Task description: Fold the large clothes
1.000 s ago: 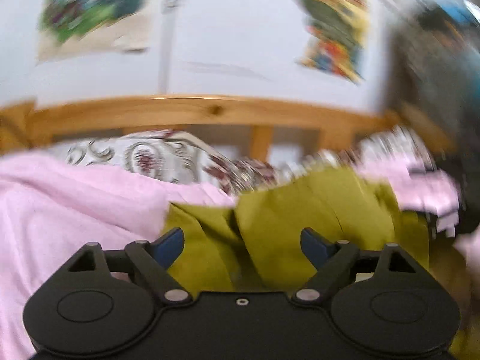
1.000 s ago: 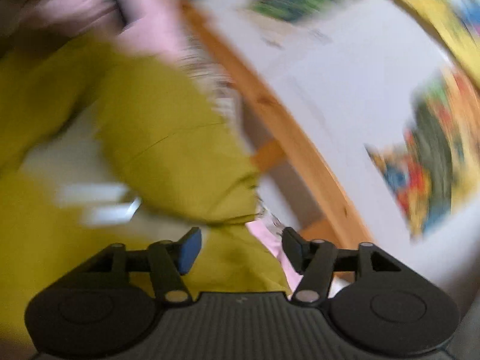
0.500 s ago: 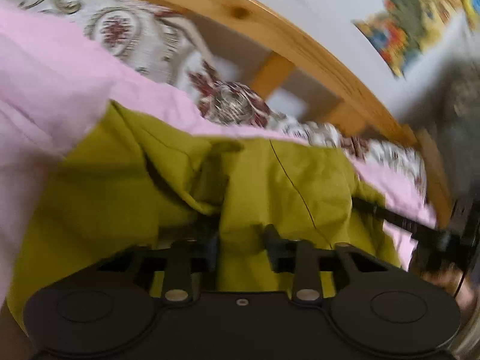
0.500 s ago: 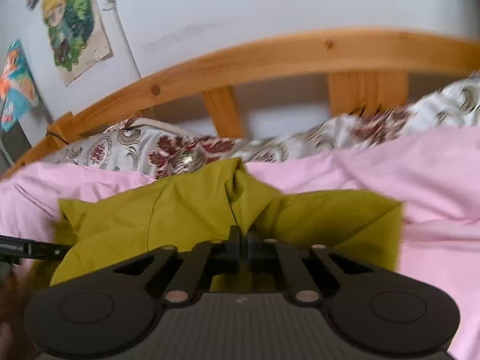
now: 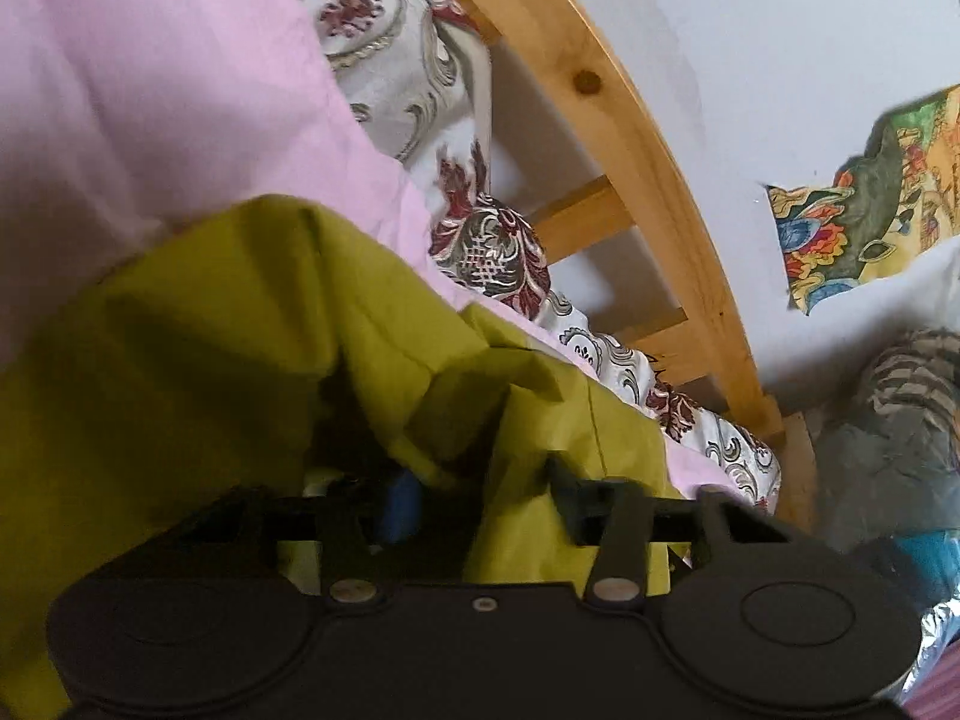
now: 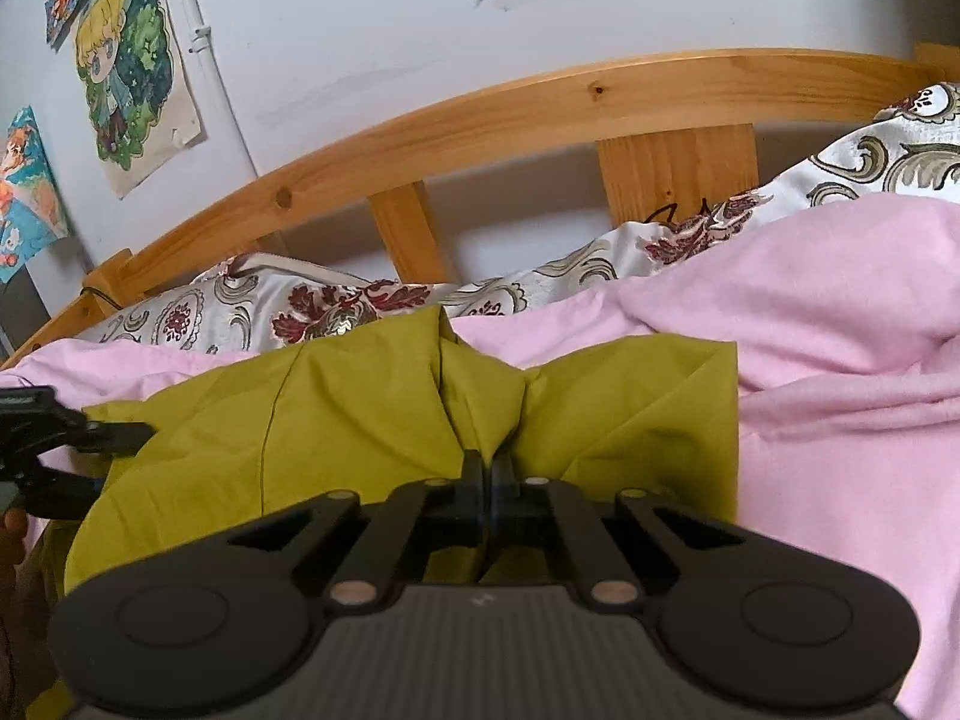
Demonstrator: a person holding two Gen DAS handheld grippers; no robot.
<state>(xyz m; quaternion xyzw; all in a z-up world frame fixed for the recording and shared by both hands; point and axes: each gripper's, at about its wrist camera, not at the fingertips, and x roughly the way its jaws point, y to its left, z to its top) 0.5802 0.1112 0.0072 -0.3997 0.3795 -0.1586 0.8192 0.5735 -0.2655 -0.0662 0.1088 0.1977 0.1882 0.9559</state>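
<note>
Both grippers pinch an olive-green cloth garment on a pink-sheeted bed.

Left wrist view: the left gripper (image 5: 480, 495) has just been closing its jaws, and a bunched fold of the olive-green cloth garment (image 5: 198, 372) fills the gap between its black fingers (image 5: 567, 495), gripped there. The garment lies on the pink bedsheet (image 5: 150, 90), near a floral-patterned pillow (image 5: 396, 54) and the pine bed rail (image 5: 624, 138).

Right wrist view: the right gripper (image 6: 487, 495) is clamped tight on a raised ridge of the garment (image 6: 360, 408), which spreads over the pink sheet (image 6: 840, 348). The left gripper (image 6: 66, 450) holds the garment's left edge. Cartoon posters (image 6: 129, 60) hang on the white wall (image 6: 390, 30).
</note>
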